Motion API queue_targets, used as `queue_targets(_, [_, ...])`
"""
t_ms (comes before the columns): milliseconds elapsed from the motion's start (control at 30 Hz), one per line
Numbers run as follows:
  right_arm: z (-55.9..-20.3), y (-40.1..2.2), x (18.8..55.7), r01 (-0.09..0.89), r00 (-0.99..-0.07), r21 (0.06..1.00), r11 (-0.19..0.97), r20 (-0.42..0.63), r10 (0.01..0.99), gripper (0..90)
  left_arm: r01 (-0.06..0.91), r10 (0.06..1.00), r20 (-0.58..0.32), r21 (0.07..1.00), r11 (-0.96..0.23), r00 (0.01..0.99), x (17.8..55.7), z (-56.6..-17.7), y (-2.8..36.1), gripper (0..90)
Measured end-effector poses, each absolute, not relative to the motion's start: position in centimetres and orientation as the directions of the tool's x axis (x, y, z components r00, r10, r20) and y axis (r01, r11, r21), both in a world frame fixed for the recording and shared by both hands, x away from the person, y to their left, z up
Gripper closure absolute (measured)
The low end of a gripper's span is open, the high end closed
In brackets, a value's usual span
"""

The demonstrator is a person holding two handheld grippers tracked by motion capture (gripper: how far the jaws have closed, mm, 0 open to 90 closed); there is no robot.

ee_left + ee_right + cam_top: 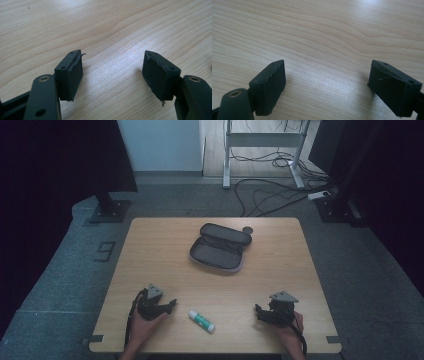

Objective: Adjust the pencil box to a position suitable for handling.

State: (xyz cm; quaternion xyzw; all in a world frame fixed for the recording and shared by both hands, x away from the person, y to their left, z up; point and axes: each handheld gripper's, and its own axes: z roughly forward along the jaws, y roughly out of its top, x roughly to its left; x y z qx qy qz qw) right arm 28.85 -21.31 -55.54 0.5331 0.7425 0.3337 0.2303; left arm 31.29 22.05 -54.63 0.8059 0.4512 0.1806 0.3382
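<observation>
While both rest on grained wood table (280, 270) | left gripper (170, 306) spread | right gripper (258, 312) spread | cylindrical glue stick (201, 320) between

The pale wooden table (150, 250) has a smooth, faintly sheened top with fine wavy grain. The open grey pencil case (220, 247) looks like matt cloth. The white glue stick with green label (201, 320) looks like smooth plastic. Matt black rubbery pads (73, 77) show frayed edges.
</observation>
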Motion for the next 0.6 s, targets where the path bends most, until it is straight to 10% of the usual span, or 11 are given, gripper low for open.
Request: queue_targets(600, [-54.58, -21.64, 28.3, 0.613, -0.303, 0.776, 0.148, 0.058, 0.951, 24.7, 0.585, 0.86, -0.021, 0.741, -0.329, 0.51, 30.75, -53.64, 22.67, 33.3])
